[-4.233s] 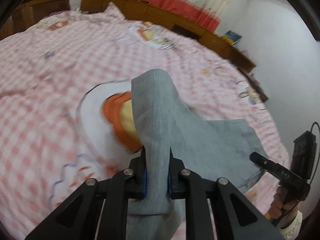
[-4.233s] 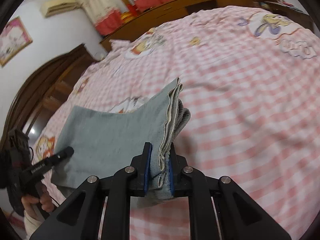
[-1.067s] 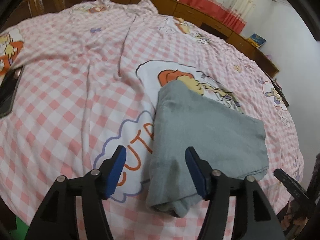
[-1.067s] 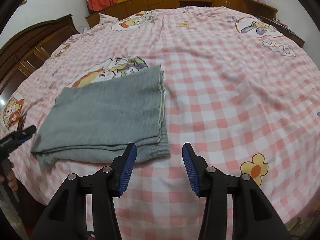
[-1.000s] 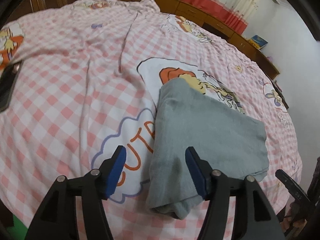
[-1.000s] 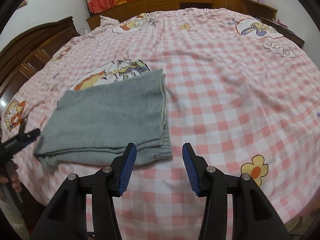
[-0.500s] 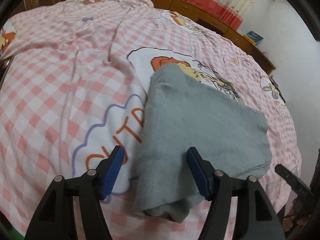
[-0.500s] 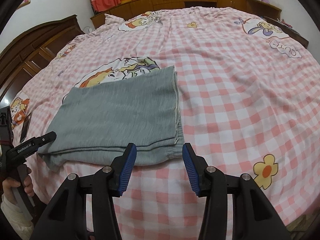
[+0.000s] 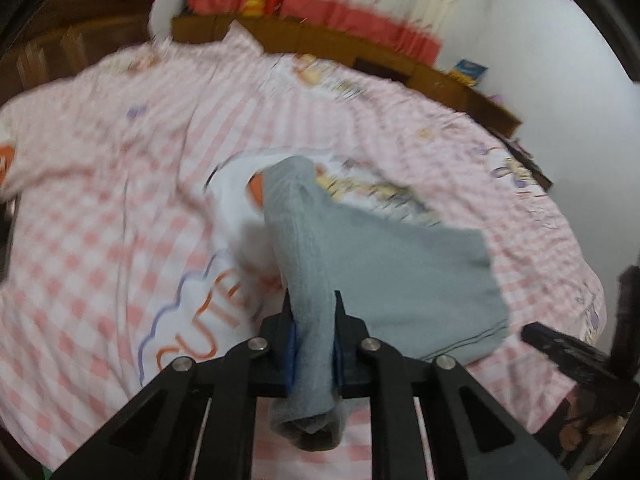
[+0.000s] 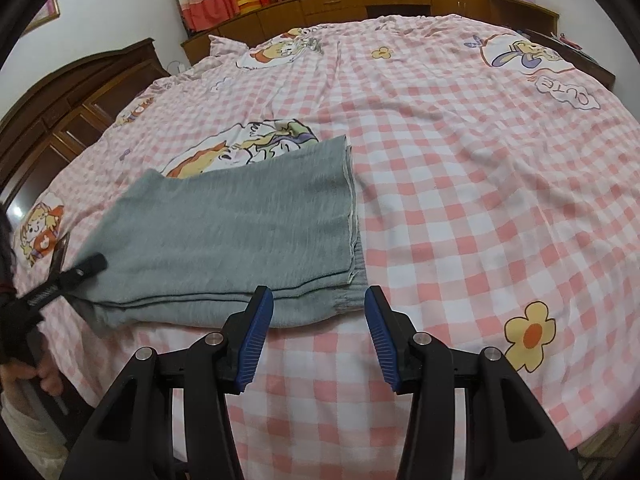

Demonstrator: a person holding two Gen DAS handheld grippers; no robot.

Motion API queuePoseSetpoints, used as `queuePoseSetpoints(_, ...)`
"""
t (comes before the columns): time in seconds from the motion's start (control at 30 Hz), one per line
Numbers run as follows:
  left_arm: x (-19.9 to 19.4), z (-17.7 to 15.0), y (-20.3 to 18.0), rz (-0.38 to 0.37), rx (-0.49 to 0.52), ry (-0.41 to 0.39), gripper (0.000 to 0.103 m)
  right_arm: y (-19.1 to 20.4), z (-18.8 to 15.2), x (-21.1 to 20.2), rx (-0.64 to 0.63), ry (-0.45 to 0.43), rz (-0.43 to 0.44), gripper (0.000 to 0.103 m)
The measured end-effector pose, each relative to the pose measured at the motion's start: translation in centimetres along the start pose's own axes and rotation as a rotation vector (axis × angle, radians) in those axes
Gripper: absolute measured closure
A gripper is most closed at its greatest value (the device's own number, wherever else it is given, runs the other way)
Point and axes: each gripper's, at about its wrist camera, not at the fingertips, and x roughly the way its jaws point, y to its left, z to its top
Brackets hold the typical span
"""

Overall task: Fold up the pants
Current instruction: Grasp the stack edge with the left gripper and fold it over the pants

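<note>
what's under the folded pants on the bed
The pants lie on the pink checked sheet, covering part of a cartoon print. The rest of that print is hidden. The left hand-held gripper lifts one end, showing white sheet beneath.

pants (image 10: pixel 240 232) on bed (image 10: pixel 460 184), right claw (image 10: pixel 318 332) in front

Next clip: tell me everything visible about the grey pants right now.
The grey pants are a soft, knit-looking garment folded into a layered rectangle on the pink checked bedsheet, partly covering a cartoon print. Stacked edges with a pale seam show along the right side, and a ribbed band runs along the near edge. The left claw is shut on the left end, which is bunched into a roll and lifted off the sheet. The right claw is open just short of the near edge, not touching.
</note>
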Motion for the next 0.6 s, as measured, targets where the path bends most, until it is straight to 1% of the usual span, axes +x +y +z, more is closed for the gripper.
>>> queuePoseSetpoints(0.17, -2.1, 2.1, -4.8, -0.054, 0.117, -0.045, 0.089, -0.8, 0.0, -0.5, 0.018, -0.014, 0.013, 0.054)
queuePoseSetpoints(0.3, -1.8, 2.9, -8.9, -0.092, 0.196, -0.049, 0.089, -1.6, 0.1, -1.0, 0.033, -0.028, 0.02, 0.054)
queuePoseSetpoints(0.47, 0.5, 2.1, -13.1, -0.149, 0.27, -0.007, 0.089, -2.9, 0.0, -1.5, 0.05, -0.039, 0.022, 0.054)
queuePoseSetpoints(0.6, 3.0, 0.6, -15.4, -0.192, 0.285, 0.049, 0.089, -3.7, -0.1, -1.5, 0.059, -0.038, 0.019, 0.054)
